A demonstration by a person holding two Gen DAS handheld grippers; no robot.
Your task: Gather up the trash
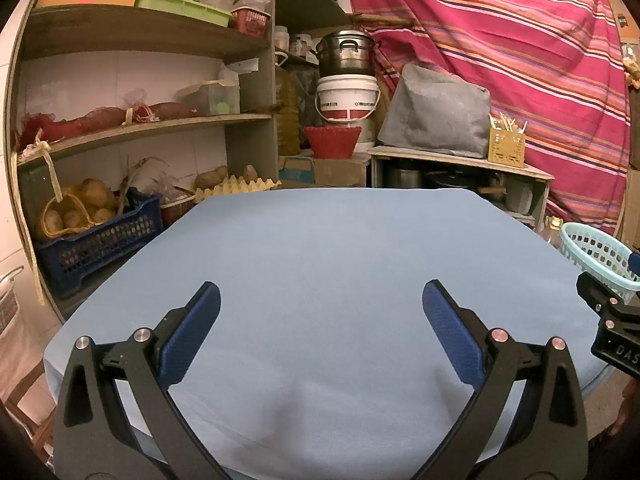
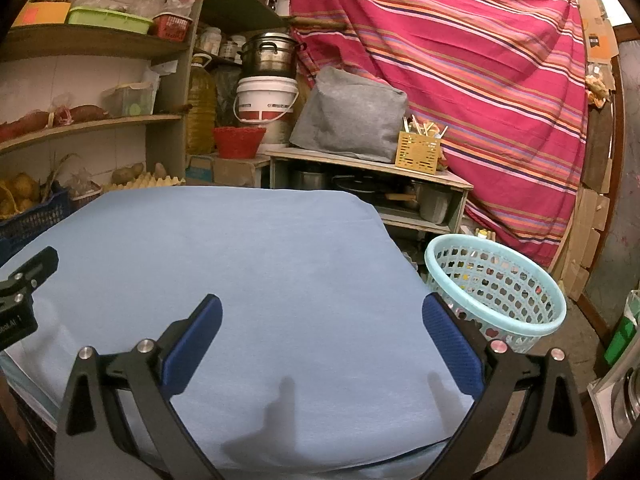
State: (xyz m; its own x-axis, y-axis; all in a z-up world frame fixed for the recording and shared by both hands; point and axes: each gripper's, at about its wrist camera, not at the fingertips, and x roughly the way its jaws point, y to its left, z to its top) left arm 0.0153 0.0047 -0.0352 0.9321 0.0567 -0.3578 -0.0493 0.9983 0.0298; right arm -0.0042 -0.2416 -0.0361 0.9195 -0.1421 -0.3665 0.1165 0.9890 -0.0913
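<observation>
Presently: left gripper [image 1: 320, 300] jaws apart, empty | right gripper [image 2: 322, 312] jaws apart, empty | both over blue-clothed tabletop [image 2: 240, 248] | pale-turquoise perforated plastic basket [image 2: 496, 300] beside tabletop's right edge

pale blue perforated plastic basket [image 2: 498, 294] – upright, open-topped, just beside the cloth-covered table's [image 2: 240, 264] right edge.

Bare tabletop [image 2: 248, 248]; basket [image 2: 496, 300] alongside

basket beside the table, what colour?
Light turquoise basket, perforated sides. It shows best in the right wrist view; it is cut off at the left wrist view's edge.
</observation>
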